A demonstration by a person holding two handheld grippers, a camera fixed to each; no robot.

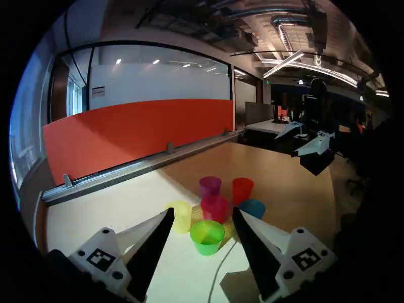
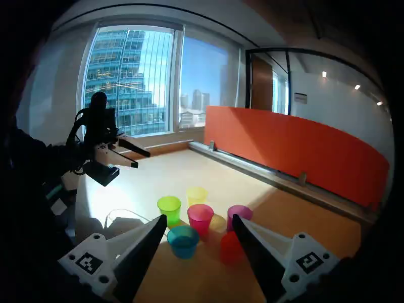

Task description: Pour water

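Six upright cups stand clustered on the counter (image 1: 288, 182): green cup (image 1: 207, 237), yellow cup (image 1: 180, 216), pink cup (image 1: 215, 208), purple cup (image 1: 210, 186), red cup (image 1: 242, 189) and blue cup (image 1: 252, 207). The left claw (image 1: 202, 214) is spread and grips nothing, facing the cluster from the green cup's side. The right claw (image 2: 198, 219), likewise spread and empty, faces it from the blue cup's side. An orange partition (image 1: 136, 131) borders the counter.
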